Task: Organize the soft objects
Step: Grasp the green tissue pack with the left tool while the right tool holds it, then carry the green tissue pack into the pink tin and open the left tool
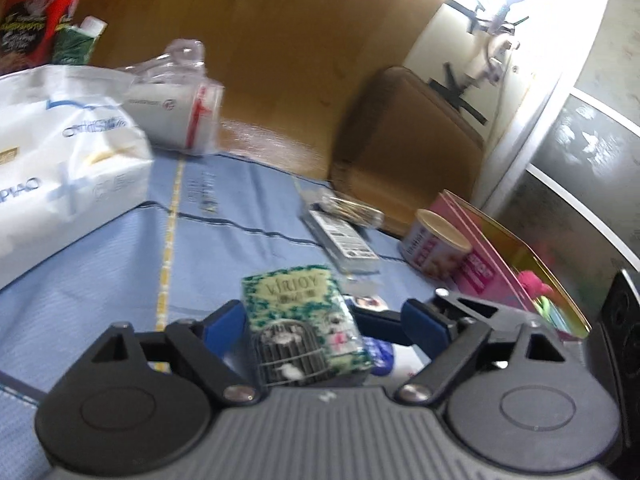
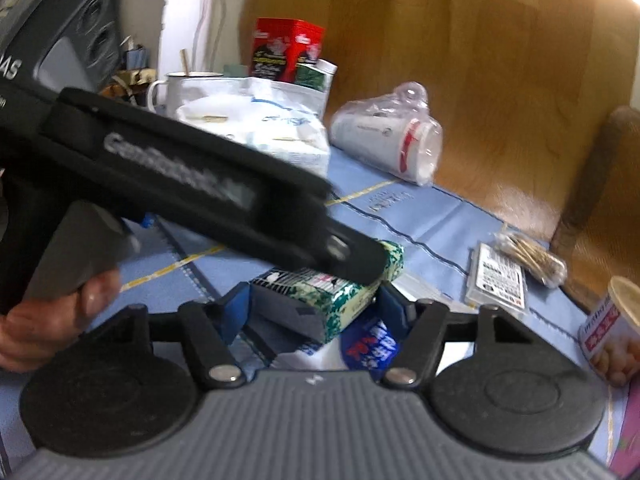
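A green floral pocket tissue pack (image 1: 300, 312) sits tilted over the blue tablecloth (image 1: 100, 280), between both grippers. My left gripper (image 1: 320, 316) is open around it: the left blue pad sits beside the pack's edge and the right pad stands clear of it. In the right wrist view the same pack (image 2: 320, 300) lies between the blue pads of my right gripper (image 2: 314, 308), which press on its two sides. The left gripper's black body crosses that view from the left, and its fingertip (image 2: 356, 260) rests over the pack. A blue-and-white pack (image 2: 372, 344) lies underneath.
A large white tissue bag (image 1: 60, 152) and a wrapped cup stack (image 1: 176, 116) lie at the back left, a red box (image 1: 40, 8) behind them. A flat barcoded packet (image 1: 344, 236), a can (image 1: 436, 244) and a pink box (image 1: 500, 264) lie right. A hand (image 2: 48, 320) holds the left gripper.
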Demonstrator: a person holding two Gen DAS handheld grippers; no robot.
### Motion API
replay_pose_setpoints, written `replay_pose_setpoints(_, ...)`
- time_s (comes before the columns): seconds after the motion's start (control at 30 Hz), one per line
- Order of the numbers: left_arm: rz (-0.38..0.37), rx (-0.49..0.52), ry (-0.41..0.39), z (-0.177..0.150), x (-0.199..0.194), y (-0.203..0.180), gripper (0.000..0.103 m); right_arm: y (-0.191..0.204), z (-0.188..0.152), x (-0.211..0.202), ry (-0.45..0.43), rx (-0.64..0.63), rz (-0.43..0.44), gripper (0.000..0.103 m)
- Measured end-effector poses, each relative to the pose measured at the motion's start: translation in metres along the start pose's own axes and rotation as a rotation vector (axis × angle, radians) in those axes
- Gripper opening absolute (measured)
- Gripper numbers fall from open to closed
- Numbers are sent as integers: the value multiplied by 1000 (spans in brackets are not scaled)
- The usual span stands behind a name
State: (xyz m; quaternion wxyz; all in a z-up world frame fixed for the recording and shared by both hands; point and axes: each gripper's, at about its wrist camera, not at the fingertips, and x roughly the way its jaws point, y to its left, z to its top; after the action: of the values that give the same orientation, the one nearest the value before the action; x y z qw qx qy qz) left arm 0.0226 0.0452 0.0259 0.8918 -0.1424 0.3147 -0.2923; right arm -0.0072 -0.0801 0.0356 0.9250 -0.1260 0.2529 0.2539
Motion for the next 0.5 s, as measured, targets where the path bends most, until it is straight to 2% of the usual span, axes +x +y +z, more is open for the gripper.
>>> replay_pose_setpoints(0.03,-6,2,-3,-1,0,0,88,2,0,0,0,-9,-7,69)
replay_pose_setpoints(0.17,-14,-19,2,0,1,3,78,1,-1,-3,-11,4,-13,67)
replay_pose_setpoints(0.5,-11,-15,2,0,1,3,78,4,-3,-6,-8,13,-25,67)
